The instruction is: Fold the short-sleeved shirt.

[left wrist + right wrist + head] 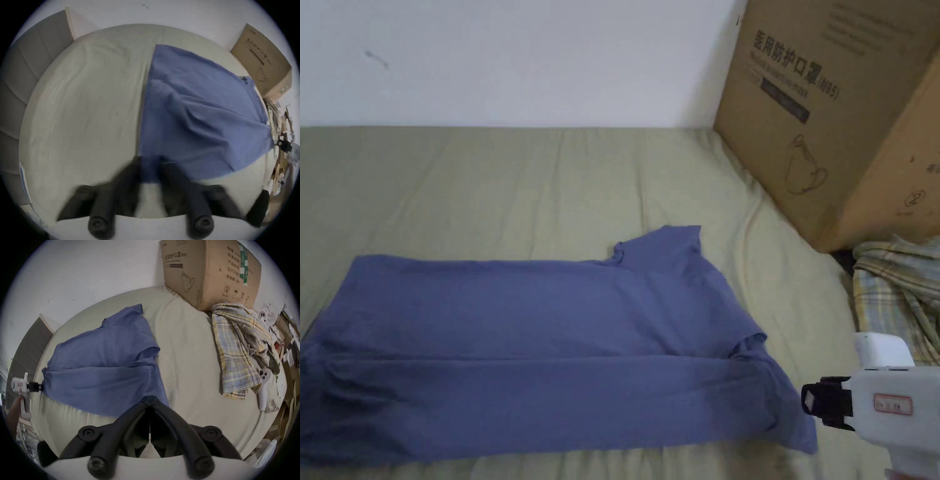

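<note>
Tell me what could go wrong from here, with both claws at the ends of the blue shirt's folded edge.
1. The right claw pinches only the shirt corner; it may slip out when lifted.
2. The left claw view is blurred, with its jaws apart around the hem, so that grip looks unsure.
3. The far sleeve is still spread; folding over it could bunch it up.

A bed covered with a wrinkled pale olive-beige sheet carries everything. A blue short-sleeved shirt lies spread along the bed's near edge, its near long side folded over onto itself, one sleeve pointing toward the wall side. In the bed's far right corner a large cardboard box stands against the wall. Just in front of the box, at the right edge, lies a crumpled plaid cloth, with a white handheld controller beside it.
</note>
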Demonstrator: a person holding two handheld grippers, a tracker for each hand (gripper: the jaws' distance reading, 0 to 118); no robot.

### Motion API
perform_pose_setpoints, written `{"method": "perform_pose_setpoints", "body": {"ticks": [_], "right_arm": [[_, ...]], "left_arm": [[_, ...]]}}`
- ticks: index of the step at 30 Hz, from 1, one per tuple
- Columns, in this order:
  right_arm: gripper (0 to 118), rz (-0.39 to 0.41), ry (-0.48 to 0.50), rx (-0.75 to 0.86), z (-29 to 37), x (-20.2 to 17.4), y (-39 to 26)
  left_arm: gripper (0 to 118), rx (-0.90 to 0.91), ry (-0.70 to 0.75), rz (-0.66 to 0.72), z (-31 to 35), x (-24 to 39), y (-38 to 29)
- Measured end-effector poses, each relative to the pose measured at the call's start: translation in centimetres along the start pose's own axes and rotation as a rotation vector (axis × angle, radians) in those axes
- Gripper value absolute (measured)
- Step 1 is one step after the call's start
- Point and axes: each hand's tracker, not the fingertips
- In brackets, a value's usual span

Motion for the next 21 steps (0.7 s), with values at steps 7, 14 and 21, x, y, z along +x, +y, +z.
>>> {"method": "perform_pose_setpoints", "body": {"ticks": [7, 14, 21], "right_arm": [[109, -0.125, 0.024, -0.07, -2.5, 1.7, 1.2], [109, -0.148, 0.022, -0.161, -5.9, 2.7, 1.2], [91, -0.081, 0.005, -0.236, -6.3, 2.4, 0.5]], "left_arm": [[4, 0.041, -0.021, -0.044, 2.9, 1.2, 0.7], [4, 0.029, 0.008, -0.051, 3.1, 0.4, 1.0], [4, 0.004, 0.005, -0.032, 2.4, 0.4, 0.6]]}}
